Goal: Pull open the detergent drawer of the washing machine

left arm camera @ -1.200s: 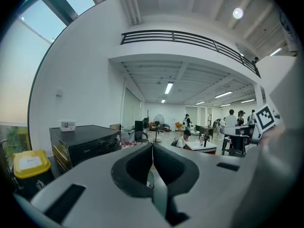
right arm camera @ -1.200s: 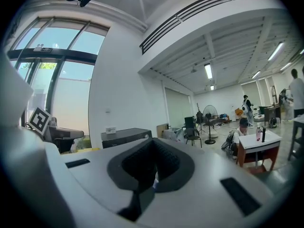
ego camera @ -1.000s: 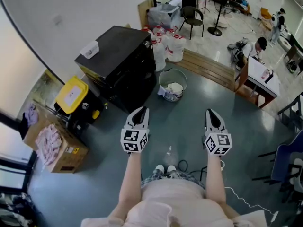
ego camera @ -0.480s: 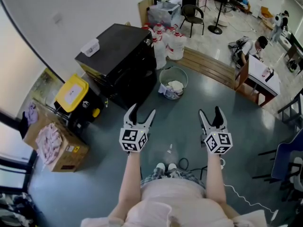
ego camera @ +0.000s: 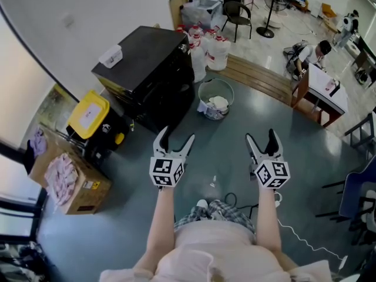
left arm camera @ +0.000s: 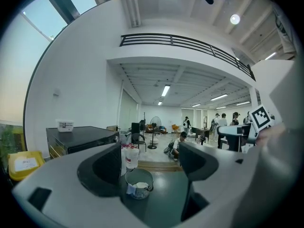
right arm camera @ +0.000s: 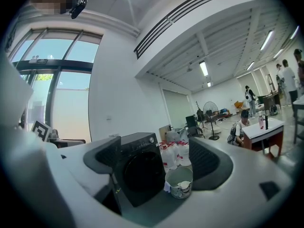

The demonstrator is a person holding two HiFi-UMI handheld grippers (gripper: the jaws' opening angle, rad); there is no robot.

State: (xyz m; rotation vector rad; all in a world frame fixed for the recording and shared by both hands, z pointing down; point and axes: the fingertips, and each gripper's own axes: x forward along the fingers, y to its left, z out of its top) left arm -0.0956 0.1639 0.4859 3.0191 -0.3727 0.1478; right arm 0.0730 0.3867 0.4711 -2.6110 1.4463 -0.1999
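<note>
Holding both tools in the air, the person faces the black washing machine (ego camera: 147, 75), which stands ahead at the left, well apart. The left gripper (ego camera: 174, 137) and right gripper (ego camera: 262, 137) have just been opening; their jaws are spread, with nothing between.

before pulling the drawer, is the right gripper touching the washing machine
Apart: head view shows floor between right gripper and washing machine; its jaws have just been opening, empty.
</note>
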